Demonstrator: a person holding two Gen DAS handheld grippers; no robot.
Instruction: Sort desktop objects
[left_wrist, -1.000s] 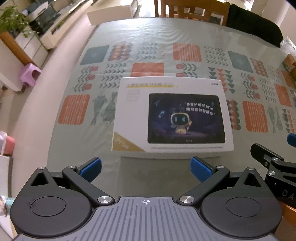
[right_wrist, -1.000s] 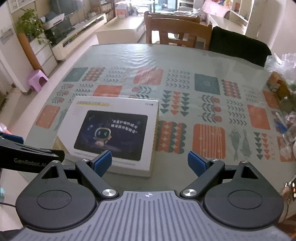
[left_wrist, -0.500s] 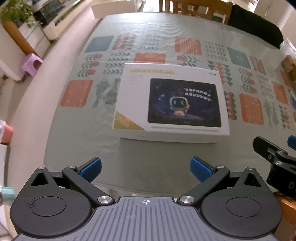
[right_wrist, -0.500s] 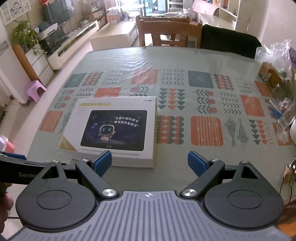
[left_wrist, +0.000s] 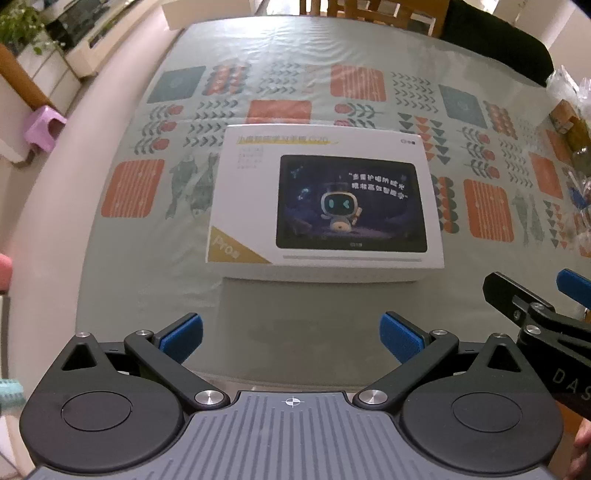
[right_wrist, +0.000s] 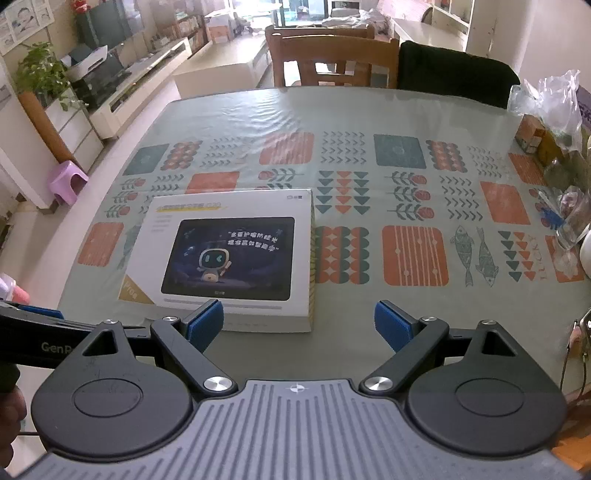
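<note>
- We hold the left tongs with their blue pads well apart and nothing between them, hovering over the counter's near edge just short of the white tablet box.
- The white tablet box lies flat on the counter, printed face up, showing a dark screen picture with a small robot figure and a gold corner marked "Pro".
- Our right tongs are spread wide too, empty, to the right of the box's near edge; the left blue pad overlaps that edge in the right wrist view, though we cannot tell whether it touches.
- A patterned cloth under a clear cover spreads around the box on every side.
- Far right of the box sits a cluster of plastic bags and packets; their contents are too blurred for us to name.
- Beyond the box, wooden chairs stand at the counter's far edge.
</note>
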